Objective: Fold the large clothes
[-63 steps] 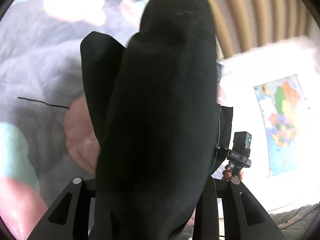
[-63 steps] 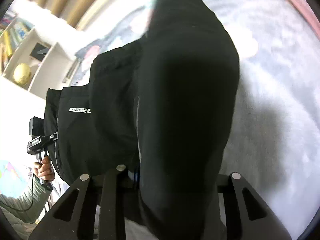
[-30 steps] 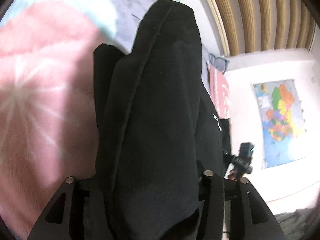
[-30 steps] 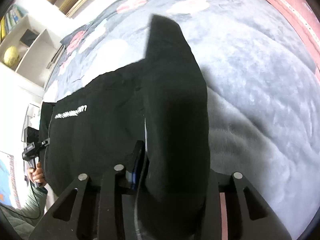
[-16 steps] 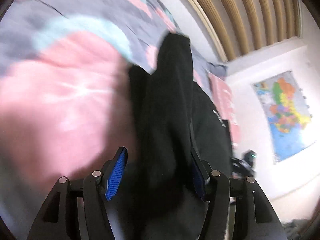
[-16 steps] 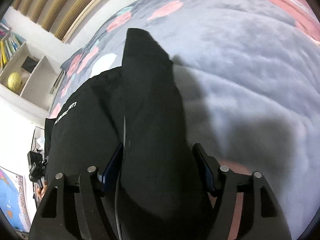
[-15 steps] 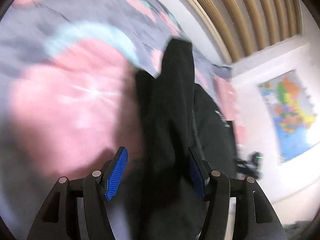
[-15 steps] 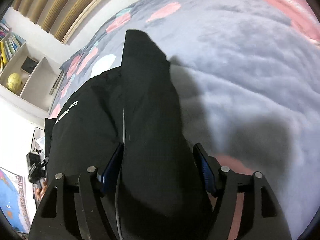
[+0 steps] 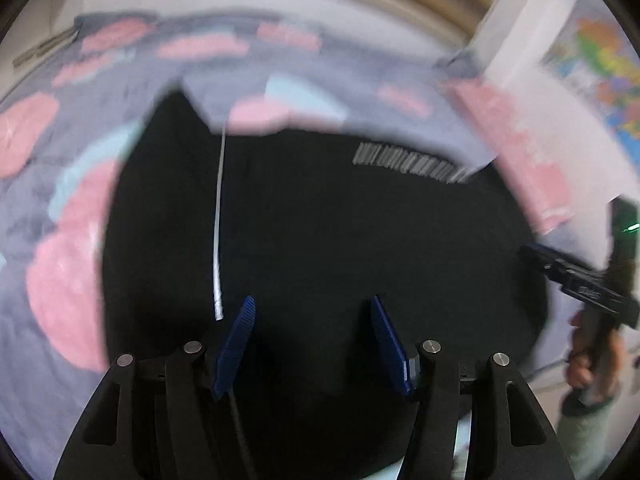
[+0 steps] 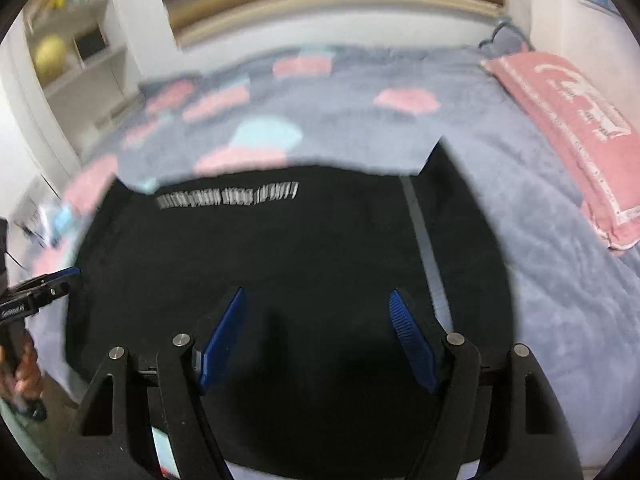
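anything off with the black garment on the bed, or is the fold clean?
Mostly clean. The black garment lies flat on the grey blanket, but its far edge is uneven: one corner pokes up past the rest. Both grippers, left and right, are open with nothing in them.

No text can be read for certain. A line of white lettering is printed across the black garment, but it is smeared by motion blur into bare strokes in both views. White characters are carried on the pink pillow, too distorted to be made out. Small white print on the other gripper's body is likewise illegible.
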{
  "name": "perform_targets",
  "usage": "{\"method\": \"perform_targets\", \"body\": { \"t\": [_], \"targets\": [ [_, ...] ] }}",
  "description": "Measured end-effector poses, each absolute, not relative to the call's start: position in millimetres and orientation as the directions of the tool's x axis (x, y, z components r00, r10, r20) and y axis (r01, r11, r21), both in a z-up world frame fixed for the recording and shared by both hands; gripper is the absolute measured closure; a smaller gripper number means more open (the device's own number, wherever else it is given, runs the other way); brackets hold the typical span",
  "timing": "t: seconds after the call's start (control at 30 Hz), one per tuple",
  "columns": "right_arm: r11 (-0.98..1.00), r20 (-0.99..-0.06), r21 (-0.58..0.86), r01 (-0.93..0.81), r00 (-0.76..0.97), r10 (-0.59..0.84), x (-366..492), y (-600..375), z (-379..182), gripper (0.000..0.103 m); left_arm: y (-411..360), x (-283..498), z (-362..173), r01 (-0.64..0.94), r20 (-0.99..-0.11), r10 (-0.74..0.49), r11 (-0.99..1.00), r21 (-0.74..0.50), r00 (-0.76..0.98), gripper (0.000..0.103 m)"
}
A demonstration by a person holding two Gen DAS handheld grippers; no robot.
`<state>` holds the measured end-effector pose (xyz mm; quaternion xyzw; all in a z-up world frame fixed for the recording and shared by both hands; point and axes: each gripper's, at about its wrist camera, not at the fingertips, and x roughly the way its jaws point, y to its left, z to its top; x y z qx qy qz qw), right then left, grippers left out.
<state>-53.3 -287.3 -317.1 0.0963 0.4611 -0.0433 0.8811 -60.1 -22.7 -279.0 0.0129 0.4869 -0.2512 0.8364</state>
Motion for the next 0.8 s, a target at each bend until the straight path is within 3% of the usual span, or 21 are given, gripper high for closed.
{"method": "perform_targets", "body": {
  "t": [0.13,0.33,0.43,0.6,0.8],
  "targets": [
    [0.976,-0.835,0.101,0.193,0.550,-0.022,-47.2,-276.1,-366.0,0.025,-23.9,-68.0,-290.5,0.397,-0.767,-0.441,0.879,-0.265,0.465,0.035],
    [0.966,-0.829,0.104,0.236,0.557,-0.047,-48.8,-272.3,-365.5,0.024,-37.5,-78.6,-282.8,0.371,-0.761,-0.390,0.905,-0.210,0.519,0.034],
    [0.960,-0.820,0.118,0.256,0.570,-0.051,-62.6,-271.8,-354.4,0.023,-39.9,-90.0,-272.9,0.328,-0.762,-0.340,0.928,-0.178,0.551,0.034],
    [0.958,-0.764,0.111,0.265,0.639,-0.088,-92.4,-272.0,-312.7,0.022,-52.5,-112.5,-233.9,0.238,-0.723,-0.133,0.970,0.044,0.678,0.034],
    [0.967,-0.673,0.064,0.248,0.726,-0.141,-108.2,-247.2,-251.0,0.014,-50.7,-145.2,-174.2,0.252,-0.618,-0.199,0.968,-0.001,0.761,0.034]
  ]
}}
